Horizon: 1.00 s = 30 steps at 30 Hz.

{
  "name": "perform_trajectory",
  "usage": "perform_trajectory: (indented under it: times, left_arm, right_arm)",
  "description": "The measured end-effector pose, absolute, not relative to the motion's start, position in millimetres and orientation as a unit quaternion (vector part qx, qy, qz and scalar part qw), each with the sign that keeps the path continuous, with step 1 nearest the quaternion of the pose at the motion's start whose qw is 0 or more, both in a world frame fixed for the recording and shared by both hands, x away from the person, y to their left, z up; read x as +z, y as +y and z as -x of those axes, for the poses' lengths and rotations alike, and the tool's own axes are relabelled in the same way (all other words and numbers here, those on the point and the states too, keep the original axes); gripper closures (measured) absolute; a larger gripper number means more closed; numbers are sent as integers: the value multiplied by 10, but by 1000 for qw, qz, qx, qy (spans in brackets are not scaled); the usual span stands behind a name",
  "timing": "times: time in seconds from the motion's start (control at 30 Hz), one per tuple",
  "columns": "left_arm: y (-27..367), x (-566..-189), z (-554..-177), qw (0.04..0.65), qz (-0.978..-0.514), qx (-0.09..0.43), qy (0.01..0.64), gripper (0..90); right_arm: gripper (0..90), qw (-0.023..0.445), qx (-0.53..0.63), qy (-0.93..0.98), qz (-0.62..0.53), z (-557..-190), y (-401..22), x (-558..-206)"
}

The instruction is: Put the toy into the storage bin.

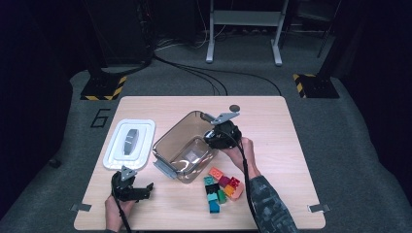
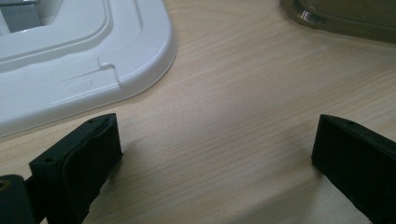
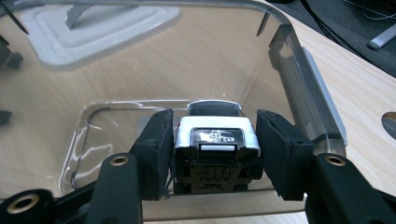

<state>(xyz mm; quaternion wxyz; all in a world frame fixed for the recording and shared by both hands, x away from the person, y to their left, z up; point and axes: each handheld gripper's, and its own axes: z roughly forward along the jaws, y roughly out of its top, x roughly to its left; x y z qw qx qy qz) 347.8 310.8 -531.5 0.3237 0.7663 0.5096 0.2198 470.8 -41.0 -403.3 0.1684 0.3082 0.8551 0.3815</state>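
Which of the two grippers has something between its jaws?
The right gripper, over the clear container: a white toy car sits between its jaws. The left gripper stands open above the bare table.

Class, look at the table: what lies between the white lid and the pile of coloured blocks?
In the high view, the clear container lies between the white lid and the coloured blocks; the right gripper holds a white toy car inside it.
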Motion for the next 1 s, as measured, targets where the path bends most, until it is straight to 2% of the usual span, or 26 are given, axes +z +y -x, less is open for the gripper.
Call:
perform_trajectory:
  times: [0.23, 0.43, 0.6, 1.0]
  left_arm:
    - [3108, -5315, -3478, 324, -766, 220, 510, 13]
    - [3110, -5314, -3478, 324, -766, 220, 510, 17]
    - [3110, -5315, -3478, 324, -766, 220, 510, 17]
    - [3110, -5314, -3478, 324, -766, 220, 510, 17]
  right_arm:
    - [427, 171, 376, 854, -315, -4688, -404, -4037]
    - [268, 181, 393, 846, -310, -4640, -476, -3973]
    - [170, 180, 412, 835, -318, -4565, -568, -3924]
    - [140, 178, 403, 830, -342, -4383, -891, -3985]
